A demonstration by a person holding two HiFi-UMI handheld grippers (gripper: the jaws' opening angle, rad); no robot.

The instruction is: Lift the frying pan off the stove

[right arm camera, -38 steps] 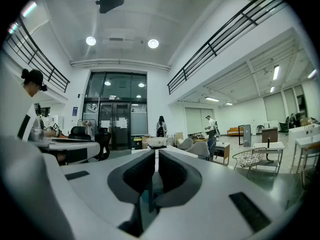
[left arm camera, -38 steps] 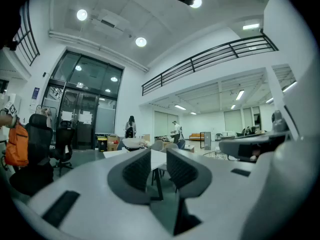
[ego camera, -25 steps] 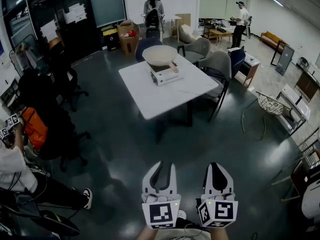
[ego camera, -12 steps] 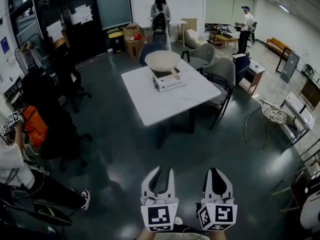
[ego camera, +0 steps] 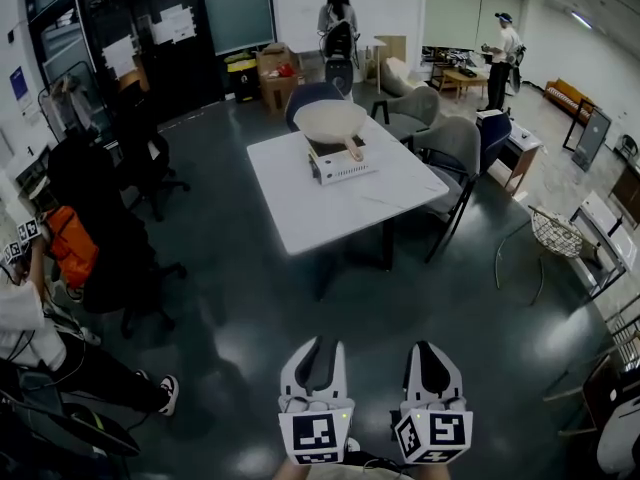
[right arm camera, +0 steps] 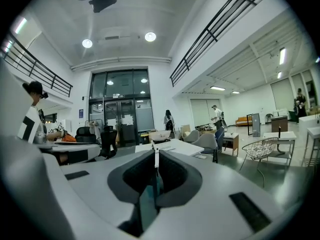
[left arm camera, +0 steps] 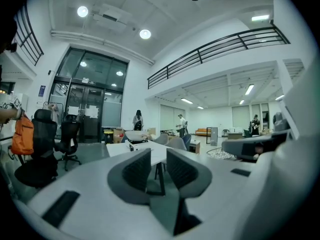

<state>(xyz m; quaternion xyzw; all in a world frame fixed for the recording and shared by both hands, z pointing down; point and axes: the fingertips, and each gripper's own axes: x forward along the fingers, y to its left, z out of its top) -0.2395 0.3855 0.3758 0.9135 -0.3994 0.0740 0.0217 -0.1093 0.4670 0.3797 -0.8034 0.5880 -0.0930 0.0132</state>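
The frying pan (ego camera: 330, 120) sat on a white portable stove (ego camera: 341, 164) at the far end of a white table (ego camera: 345, 213), well apart from both grippers, which hung low in the head view with a stretch of dark floor (ego camera: 240, 298) between them and the table's near edge. Neither gripper touched it. The left gripper (ego camera: 317, 352) had its fingers (left arm camera: 137, 169) apart with only air between them (the table's leg showed through the gap), and the right gripper (ego camera: 431, 354) had its fingers (right arm camera: 172, 171) pressed together on nothing.

The pan was pale and round, lying upright on the burner. Its handle pointed toward the camera and a little to the right in the head view, so the long axis ran from the far side of the table toward the near side, the handle reaching out over the stove's top.

In the left gripper view the pan (left arm camera: 136, 135) appeared small above and left of the jaws; in the right gripper view it (right arm camera: 159, 135) stood just above the closed tips.

Around the table, a blue chair (ego camera: 305, 96) stood behind it and two grey chairs (ego camera: 452, 146) along its right side. To the left were black office chairs (ego camera: 140, 158) and a seated person with an orange bag (ego camera: 70, 250). Two people (ego camera: 338, 26) stood at the back near cardboard boxes (ego camera: 276, 66).
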